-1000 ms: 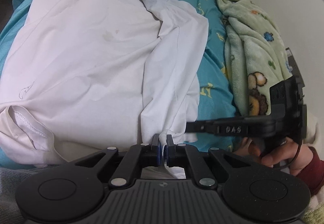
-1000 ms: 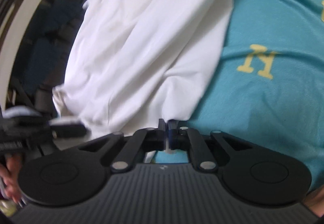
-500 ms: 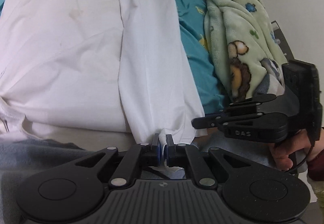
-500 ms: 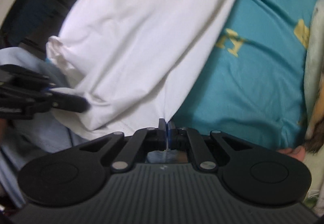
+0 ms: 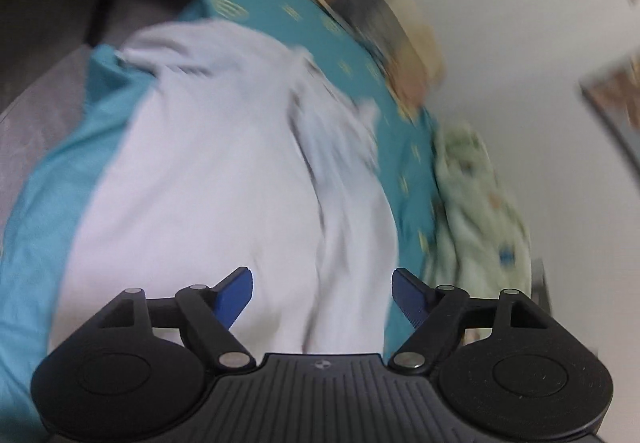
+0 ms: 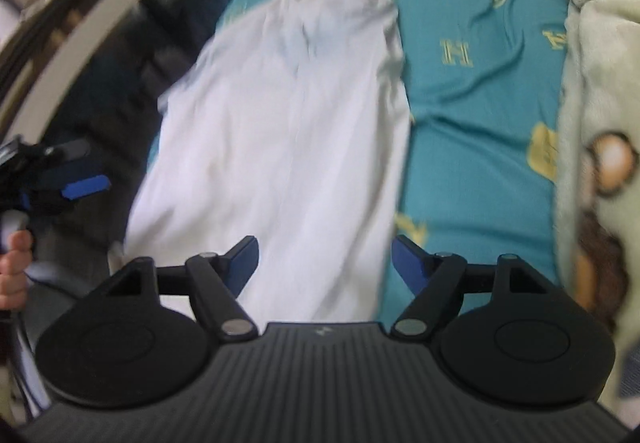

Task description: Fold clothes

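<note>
1. Since the earlier frames both grippers have let go of the white garment's near hem; their jaws have just been opening, and nothing is between them.
2. Left gripper (image 5: 322, 293): blue pads wide apart, above the cloth, not touching it. This view is motion-blurred.
3. Right gripper (image 6: 324, 259): blue pads also spread, clear of the fabric.
4. White garment (image 6: 280, 147) lies folded lengthwise into a long narrow strip on the teal sheet (image 6: 480, 115), running away from the cameras; its far end is rumpled.
5. Pale green fleece blanket (image 6: 596, 91) lies along the sheet's right edge, apart from the garment.
6. In the right wrist view the left gripper shows at the left edge, with fingers (image 6: 14, 267) of the person's hand below it.
</note>
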The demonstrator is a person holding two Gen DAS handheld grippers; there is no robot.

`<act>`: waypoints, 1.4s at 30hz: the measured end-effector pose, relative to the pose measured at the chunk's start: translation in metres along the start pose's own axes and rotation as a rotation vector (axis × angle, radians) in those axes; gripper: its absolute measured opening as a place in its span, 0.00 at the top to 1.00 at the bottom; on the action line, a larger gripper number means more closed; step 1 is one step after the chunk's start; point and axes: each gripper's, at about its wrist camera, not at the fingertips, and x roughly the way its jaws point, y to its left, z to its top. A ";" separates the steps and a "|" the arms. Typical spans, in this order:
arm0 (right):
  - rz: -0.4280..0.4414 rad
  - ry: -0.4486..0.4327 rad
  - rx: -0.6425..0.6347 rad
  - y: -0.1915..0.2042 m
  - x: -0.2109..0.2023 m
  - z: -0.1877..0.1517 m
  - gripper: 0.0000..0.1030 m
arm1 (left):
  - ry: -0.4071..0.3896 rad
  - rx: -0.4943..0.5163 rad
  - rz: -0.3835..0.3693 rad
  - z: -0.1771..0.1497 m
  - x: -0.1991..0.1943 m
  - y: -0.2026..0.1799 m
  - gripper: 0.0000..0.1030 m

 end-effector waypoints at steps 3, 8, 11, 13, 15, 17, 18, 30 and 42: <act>0.041 -0.041 0.082 0.002 0.031 0.011 0.27 | -0.085 -0.220 -0.002 0.050 0.023 0.040 0.23; 0.070 -0.075 0.087 0.004 0.074 0.025 0.27 | -0.191 -0.405 0.069 0.106 0.061 0.096 0.23; 0.044 -0.112 0.049 -0.002 0.083 0.029 0.27 | -0.221 -0.448 0.078 0.124 0.083 0.125 0.25; 0.040 -0.124 0.063 -0.008 0.088 0.032 0.27 | -0.237 -0.471 0.073 0.131 0.096 0.139 0.25; 0.061 -0.121 0.087 -0.012 0.095 0.038 0.27 | -0.232 -0.486 0.063 0.138 0.111 0.149 0.28; 0.085 -0.133 0.086 -0.010 0.099 0.044 0.27 | -0.241 -0.483 0.052 0.142 0.122 0.154 0.29; 0.092 -0.138 0.082 -0.009 0.101 0.046 0.27 | -0.248 -0.475 0.047 0.144 0.126 0.154 0.29; 0.077 -0.111 0.117 -0.011 0.124 0.048 0.27 | -0.302 -0.369 0.042 0.170 0.153 0.157 0.93; 0.004 -0.198 0.097 -0.014 0.105 0.050 0.27 | -0.451 0.247 0.223 0.154 0.137 0.013 0.96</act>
